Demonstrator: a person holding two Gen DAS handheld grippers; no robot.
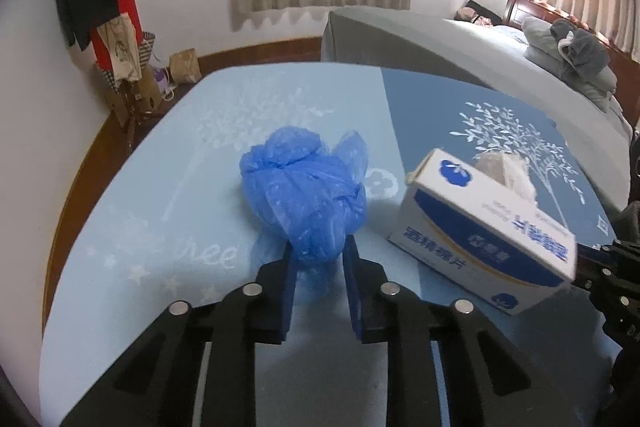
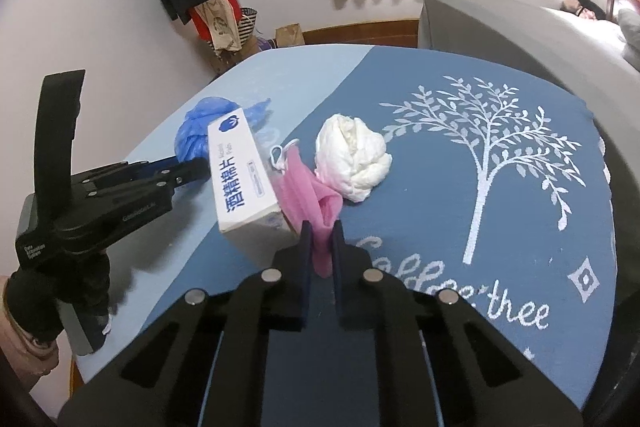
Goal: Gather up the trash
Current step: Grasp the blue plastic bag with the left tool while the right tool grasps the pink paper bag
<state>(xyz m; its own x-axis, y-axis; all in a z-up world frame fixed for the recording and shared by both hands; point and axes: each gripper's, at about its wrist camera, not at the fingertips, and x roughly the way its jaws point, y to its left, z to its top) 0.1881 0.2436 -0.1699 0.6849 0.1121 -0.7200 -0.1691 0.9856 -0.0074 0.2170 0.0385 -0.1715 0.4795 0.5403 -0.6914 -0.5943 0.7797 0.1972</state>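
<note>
Pinching the pink mask in the right gripper just beside the white box, clamping the blue bag in the left gripper, leaving white wad beyond, open blue tablecloth spreading toward its far edge.

The blue-patterned cloth-covered table carries four items. The knotted blue plastic bag lies toward the left, on the lighter half. The white cardboard wipe box stands just right of it. The crumpled pink face mask lies against the box's right side. The crumpled white tissue wad touches the mask, behind and right of it.
</note>
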